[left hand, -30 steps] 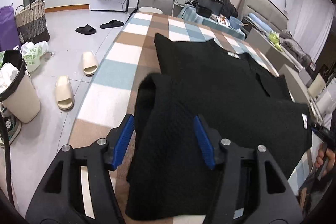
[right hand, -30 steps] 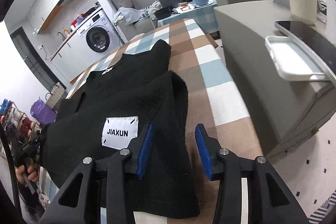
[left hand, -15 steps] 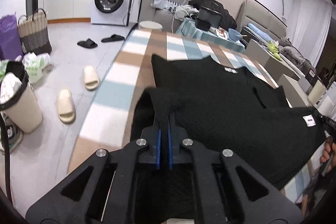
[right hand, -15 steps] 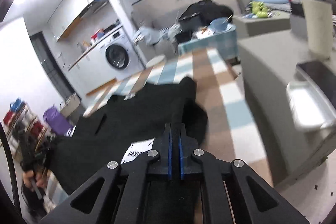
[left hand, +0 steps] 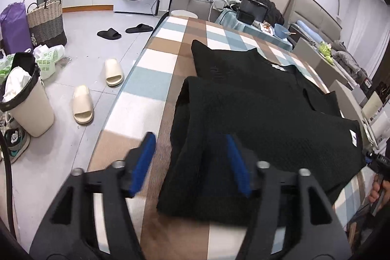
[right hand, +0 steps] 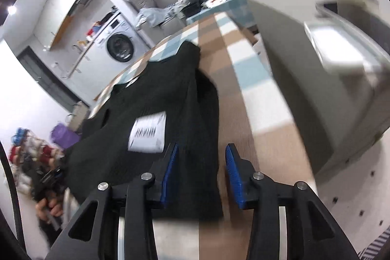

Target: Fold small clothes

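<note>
Opening around soft, ribbed black knit garment (left hand: 256, 109) on checked cloth (left hand: 156, 87): left gripper (left hand: 192, 162) and right gripper (right hand: 201, 172), blue-padded fingers spread.

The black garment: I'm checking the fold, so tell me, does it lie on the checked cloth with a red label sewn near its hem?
Not quite. The label is white with dark lettering, not red; the right wrist view shows it, though blurred. The rest holds: the black garment lies on the checked cloth.
</note>
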Demonstrator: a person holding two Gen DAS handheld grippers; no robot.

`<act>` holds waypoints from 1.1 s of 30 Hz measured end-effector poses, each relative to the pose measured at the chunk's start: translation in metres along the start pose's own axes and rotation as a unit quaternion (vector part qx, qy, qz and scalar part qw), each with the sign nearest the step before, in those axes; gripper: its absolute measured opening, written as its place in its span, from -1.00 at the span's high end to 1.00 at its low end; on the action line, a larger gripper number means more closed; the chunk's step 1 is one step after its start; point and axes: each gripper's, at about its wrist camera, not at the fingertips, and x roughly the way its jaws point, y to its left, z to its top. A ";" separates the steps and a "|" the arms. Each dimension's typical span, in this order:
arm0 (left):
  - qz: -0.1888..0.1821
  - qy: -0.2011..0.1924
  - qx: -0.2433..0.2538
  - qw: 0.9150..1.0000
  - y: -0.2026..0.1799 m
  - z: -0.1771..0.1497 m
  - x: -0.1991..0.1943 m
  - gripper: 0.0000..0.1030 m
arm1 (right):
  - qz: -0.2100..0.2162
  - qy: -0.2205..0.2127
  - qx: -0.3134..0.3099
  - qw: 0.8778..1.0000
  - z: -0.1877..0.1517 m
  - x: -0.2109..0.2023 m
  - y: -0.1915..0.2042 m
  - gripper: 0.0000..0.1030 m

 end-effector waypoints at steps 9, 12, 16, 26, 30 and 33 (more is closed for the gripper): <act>-0.029 0.032 0.002 0.999 -0.003 -0.025 -0.016 -0.17 | 0.084 0.004 -0.021 0.996 -0.024 -0.018 0.011 0.19; -0.026 0.038 0.021 0.999 -0.009 -0.028 -0.019 -0.17 | 0.113 -0.007 -0.025 0.993 -0.024 -0.021 0.017 0.13; -0.020 0.051 0.013 0.998 -0.006 -0.031 -0.014 -0.17 | 0.092 0.002 -0.020 0.996 -0.024 -0.010 0.014 0.13; -0.026 -0.030 0.006 0.999 -0.007 -0.012 -0.036 0.91 | 0.015 -0.017 -0.023 0.999 -0.009 0.008 0.017 0.81; -0.046 -0.056 -0.012 0.997 -0.008 0.011 -0.046 0.92 | 0.050 -0.054 -0.030 0.997 0.012 -0.010 0.029 0.85; -0.054 -0.080 -0.013 0.995 -0.013 0.031 -0.054 0.92 | 0.081 -0.095 -0.027 0.992 0.028 -0.031 0.038 0.86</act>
